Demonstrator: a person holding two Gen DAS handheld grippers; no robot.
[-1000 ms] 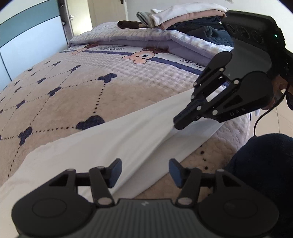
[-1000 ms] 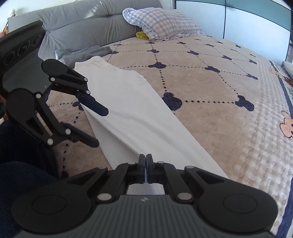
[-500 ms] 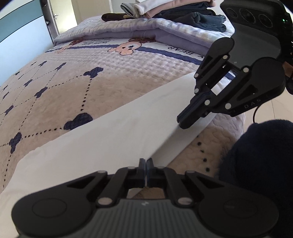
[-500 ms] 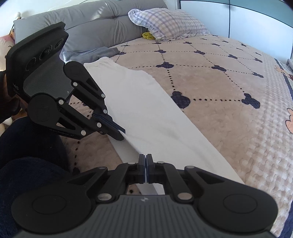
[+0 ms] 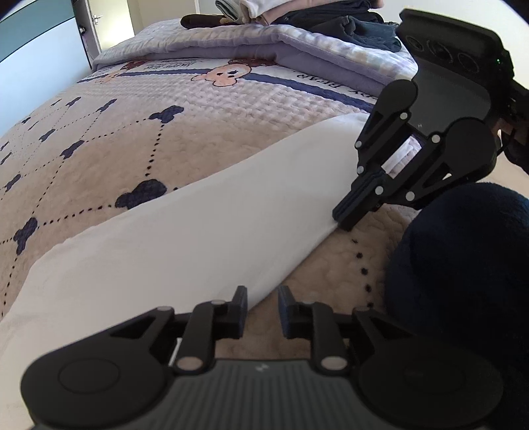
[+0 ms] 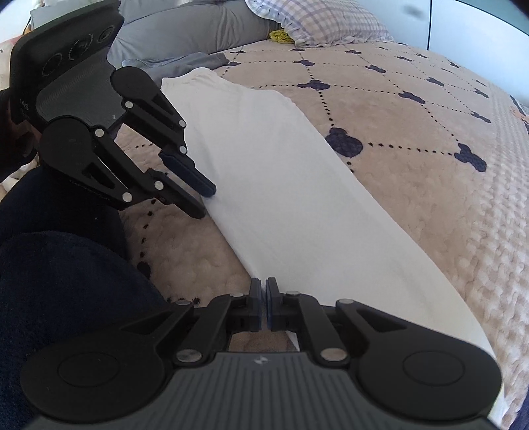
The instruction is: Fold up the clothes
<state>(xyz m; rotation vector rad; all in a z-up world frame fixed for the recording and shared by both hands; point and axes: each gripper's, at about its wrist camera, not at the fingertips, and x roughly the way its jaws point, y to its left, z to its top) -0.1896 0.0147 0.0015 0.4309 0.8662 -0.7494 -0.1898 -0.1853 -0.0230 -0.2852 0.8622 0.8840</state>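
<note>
A long white garment [image 5: 198,238] lies folded into a narrow strip along the near side of the bed [image 5: 99,155]. In the left wrist view my left gripper [image 5: 263,307] is open, with the strip's near edge running between its fingers. My right gripper [image 5: 345,221] pinches that same edge farther along. From the right wrist, the right gripper [image 6: 263,306] is shut on the edge of the white garment [image 6: 281,185]. The left gripper [image 6: 203,203] stands beside the edge with its fingers a little apart.
A stack of folded clothes [image 5: 297,13] rests on a folded lilac quilt [image 5: 248,43] at one end of the bed. At the other end are a checked pillow [image 6: 317,20] and a grey garment [image 6: 185,63]. The person's dark blue leg [image 6: 49,281] is against the bed.
My left gripper went from open to shut on the garment's edge, and now it has opened again. The right gripper has stayed shut on the edge. Both sit lower over the bed.
</note>
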